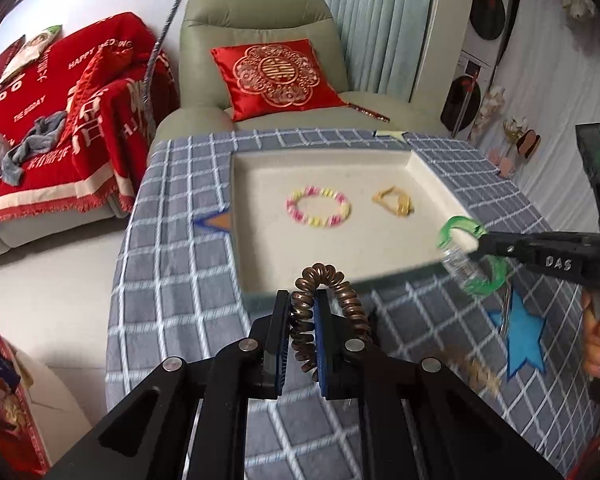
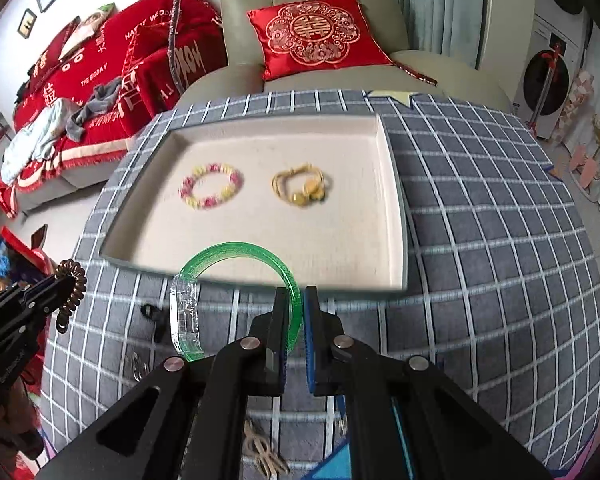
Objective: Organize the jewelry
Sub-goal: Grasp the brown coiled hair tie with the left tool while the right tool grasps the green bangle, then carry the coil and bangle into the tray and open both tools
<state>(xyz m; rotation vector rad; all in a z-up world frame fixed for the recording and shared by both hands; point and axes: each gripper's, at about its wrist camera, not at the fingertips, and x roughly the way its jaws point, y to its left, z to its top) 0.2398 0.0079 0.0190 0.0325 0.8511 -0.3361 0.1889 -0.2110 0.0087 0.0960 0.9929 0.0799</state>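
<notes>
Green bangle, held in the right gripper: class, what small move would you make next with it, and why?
Probably carry the green bangle forward over the near rim of the tray and lower it onto the bare floor there. The right gripper pinches it just short of the tray, where the pink-and-yellow bracelet and the yellow hair tie already lie further back.

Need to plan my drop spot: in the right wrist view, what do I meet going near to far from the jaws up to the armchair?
Right gripper shut on the green bangle → tray near rim → yellow hair tie → tray far wall → checked tablecloth → red cushion on the armchair.
</notes>
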